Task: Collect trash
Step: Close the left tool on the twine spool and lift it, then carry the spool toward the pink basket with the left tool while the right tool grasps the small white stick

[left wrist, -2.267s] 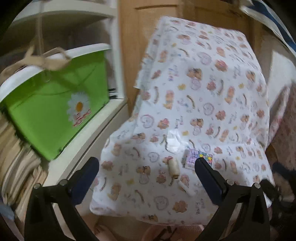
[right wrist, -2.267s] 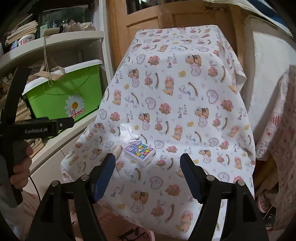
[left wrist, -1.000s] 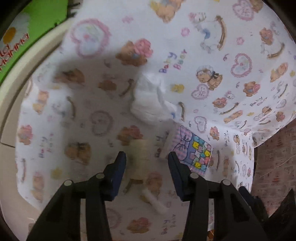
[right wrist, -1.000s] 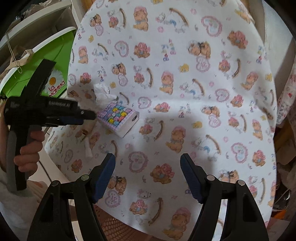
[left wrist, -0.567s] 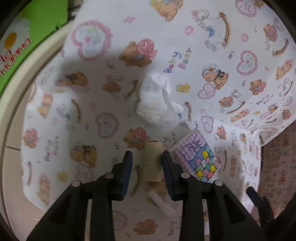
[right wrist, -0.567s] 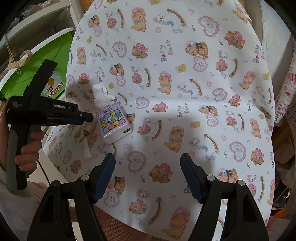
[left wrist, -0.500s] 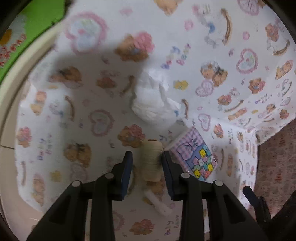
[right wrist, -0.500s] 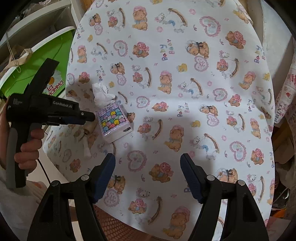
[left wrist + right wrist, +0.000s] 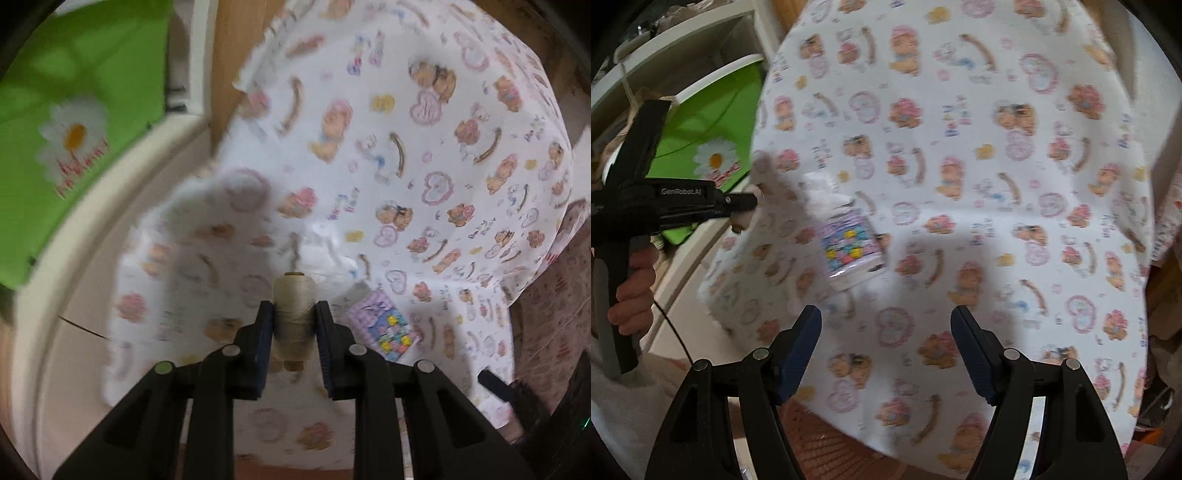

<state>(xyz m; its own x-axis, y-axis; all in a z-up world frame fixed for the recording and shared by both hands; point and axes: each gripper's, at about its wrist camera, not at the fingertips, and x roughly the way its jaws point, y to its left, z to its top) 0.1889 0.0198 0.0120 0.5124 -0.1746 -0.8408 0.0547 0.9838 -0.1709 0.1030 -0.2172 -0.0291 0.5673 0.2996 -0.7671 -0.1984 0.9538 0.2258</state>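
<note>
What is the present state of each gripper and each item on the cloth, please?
left gripper: shut on the thread spool, raised off the cloth.
right gripper: open, holding nothing.
tissue pack: lying flat on the patterned cloth.
crumpled tissue: resting on the cloth, ungrasped.

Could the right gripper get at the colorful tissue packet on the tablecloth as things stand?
Probably yes. The right gripper is open and empty, and the tissue packet lies just ahead of its fingers on the tablecloth with nothing between. The left gripper holds the thread spool off to the side.
</note>
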